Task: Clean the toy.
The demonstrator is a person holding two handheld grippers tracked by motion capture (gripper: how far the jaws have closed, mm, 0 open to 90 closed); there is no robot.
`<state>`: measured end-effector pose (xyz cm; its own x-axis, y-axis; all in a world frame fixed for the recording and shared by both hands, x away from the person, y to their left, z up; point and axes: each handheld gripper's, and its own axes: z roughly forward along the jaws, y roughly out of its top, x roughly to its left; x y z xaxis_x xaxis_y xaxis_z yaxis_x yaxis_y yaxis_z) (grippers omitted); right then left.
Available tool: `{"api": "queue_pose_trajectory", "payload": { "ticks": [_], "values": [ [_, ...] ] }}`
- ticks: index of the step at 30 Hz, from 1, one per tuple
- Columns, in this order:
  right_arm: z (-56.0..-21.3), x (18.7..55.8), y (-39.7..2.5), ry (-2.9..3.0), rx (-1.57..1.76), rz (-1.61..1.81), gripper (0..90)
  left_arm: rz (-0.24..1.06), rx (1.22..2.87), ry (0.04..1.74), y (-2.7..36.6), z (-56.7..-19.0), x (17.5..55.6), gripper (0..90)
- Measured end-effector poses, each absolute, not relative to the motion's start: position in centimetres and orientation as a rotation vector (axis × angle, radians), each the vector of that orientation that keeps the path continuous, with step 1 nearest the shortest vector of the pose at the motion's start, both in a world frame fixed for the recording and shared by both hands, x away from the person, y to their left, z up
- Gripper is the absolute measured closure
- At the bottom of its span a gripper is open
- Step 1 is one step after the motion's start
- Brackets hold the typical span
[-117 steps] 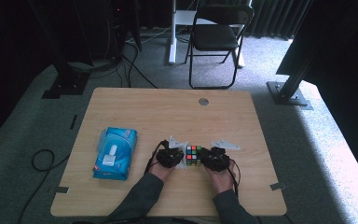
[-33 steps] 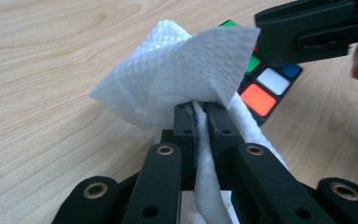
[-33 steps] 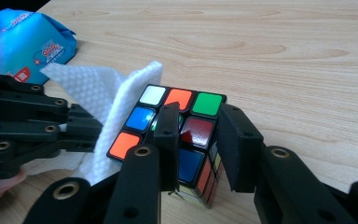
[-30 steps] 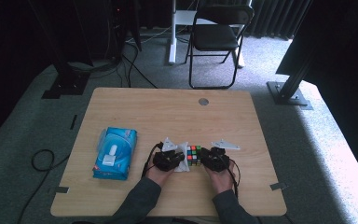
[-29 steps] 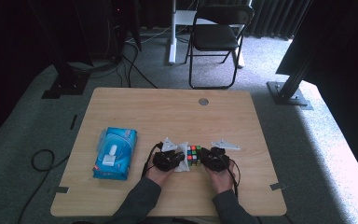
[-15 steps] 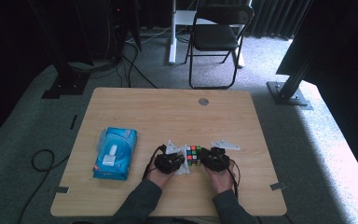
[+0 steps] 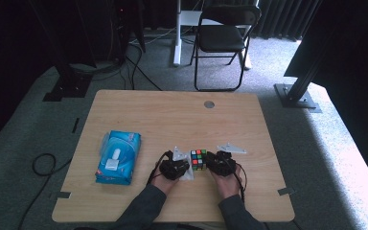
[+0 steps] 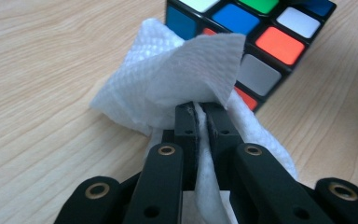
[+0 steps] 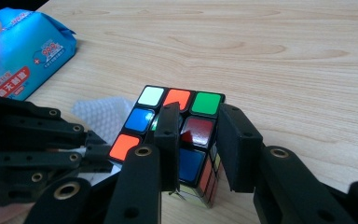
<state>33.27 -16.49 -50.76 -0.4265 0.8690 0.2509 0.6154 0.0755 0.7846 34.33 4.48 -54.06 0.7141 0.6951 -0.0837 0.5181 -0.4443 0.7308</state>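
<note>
At the lower centre of the high view, the left gripper (image 7: 186, 168) pinched a soft, limp white wipe (image 8: 182, 88) against the rigid, slick-faced puzzle cube (image 7: 198, 159), which the right gripper (image 9: 198, 140) clasped across one corner, jaws narrow, probably the steadiest hold, on the table (image 7: 172, 115).

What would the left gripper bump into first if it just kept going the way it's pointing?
Most likely the puzzle cube. The left gripper, shut on a white wipe, points straight at it, with the wipe apparently already against the cube's side.
</note>
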Motion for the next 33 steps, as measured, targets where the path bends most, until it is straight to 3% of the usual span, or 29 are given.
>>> {"api": "queue_pose_trajectory", "payload": {
  "ticks": [11,25,33],
  "values": [
    [-50.7,33.5,-16.4,2.136,1.457,1.295,71.1,0.321,2.066,0.976,6.9,-52.7,35.5,85.6],
    [-50.7,33.6,-15.5,2.239,1.363,1.341,71.0,0.297,2.037,0.978,7.1,-52.4,35.7,85.9],
    [-50.6,33.8,-15.5,2.116,1.453,1.266,62.1,0.25,2.034,0.952,6.1,-52.6,34.0,85.7]
  ]
}}
